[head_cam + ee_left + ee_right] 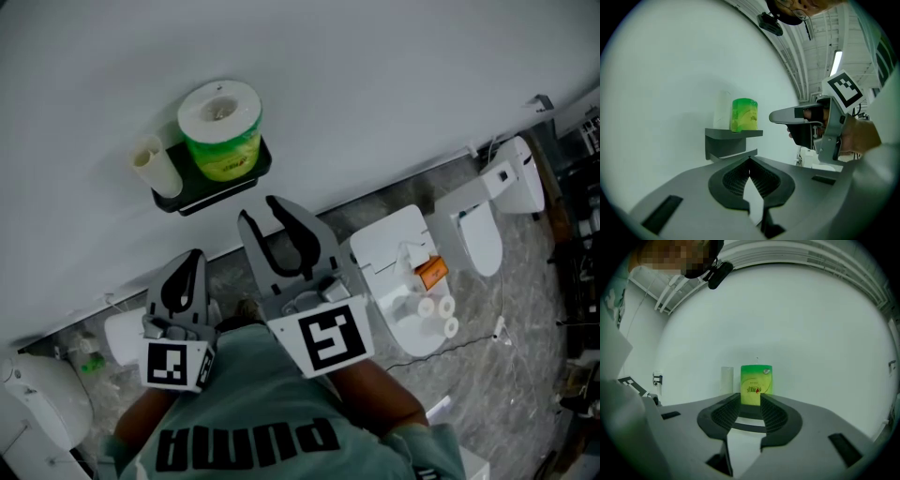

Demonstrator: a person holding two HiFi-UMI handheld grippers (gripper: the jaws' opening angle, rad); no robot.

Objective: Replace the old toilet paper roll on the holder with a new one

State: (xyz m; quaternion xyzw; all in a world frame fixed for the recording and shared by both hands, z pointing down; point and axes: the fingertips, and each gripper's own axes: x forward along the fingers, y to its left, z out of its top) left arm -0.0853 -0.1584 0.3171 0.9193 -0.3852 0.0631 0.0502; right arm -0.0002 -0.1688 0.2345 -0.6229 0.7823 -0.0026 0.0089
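You look to be reaching for the green-wrapped roll [221, 131], upper left beside the bare core [156, 167] on the holder [217, 191]: your right gripper [750, 403] is part-open and empty, your left gripper [750, 160] closed on nothing; next, ease forward until the roll sits between the pads.

Dim, flat light; fisheye edges vignetted; ceiling lamp [836, 61] glaring.

Bathroom mock-up in an industrial hall: toilets [487, 230] along a white wall [375, 75], black paper holder [225, 190], strip-lit ceiling [836, 61].
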